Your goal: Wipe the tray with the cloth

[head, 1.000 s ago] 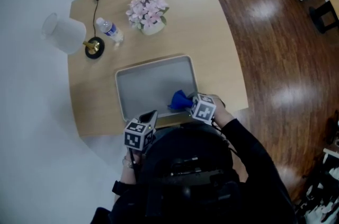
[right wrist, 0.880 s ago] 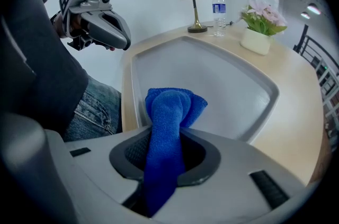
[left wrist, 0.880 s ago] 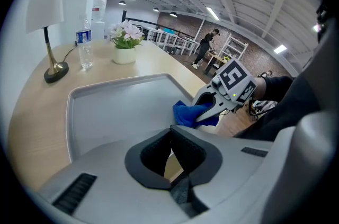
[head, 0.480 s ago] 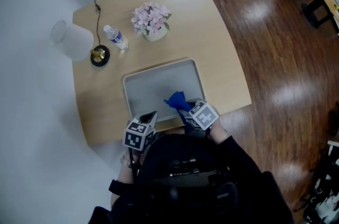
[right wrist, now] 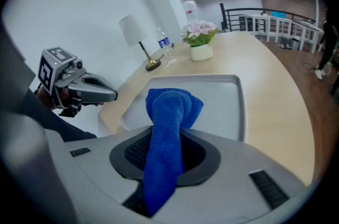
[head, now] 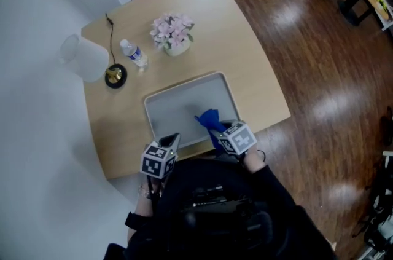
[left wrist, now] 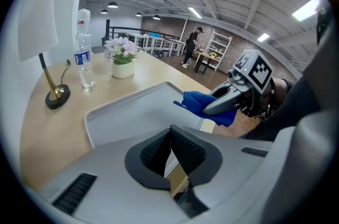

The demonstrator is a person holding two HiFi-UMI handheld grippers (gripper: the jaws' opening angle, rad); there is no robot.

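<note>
1. We are pinching the blue cloth (head: pixel 209 119) in the right tool (head: pixel 216 130); its jaws are closing on the middle of the fabric, with a bunched end sticking out past the tips and the rest trailing back between them.
2. We are holding that cloth over the near right corner of the grey tray (head: pixel 184 106). In the left gripper view it is hanging just above the tray's rim and does not appear to be touching it.
3. We are keeping the left tool (head: pixel 172 142) at the tray's near left edge, with its jaws pressed together at the tips and nothing between them.
4. The tray is lying flat near our edge of the pale wooden surface (head: pixel 245 62), and its inside is looking bare.
5. Beyond the tray we are seeing a white-shaded lamp (head: pixel 86 59) at the far left, a water bottle (head: pixel 132 55) just beside it, and a pot of pink flowers (head: pixel 173 31) further right, all standing well apart from the tray.
</note>
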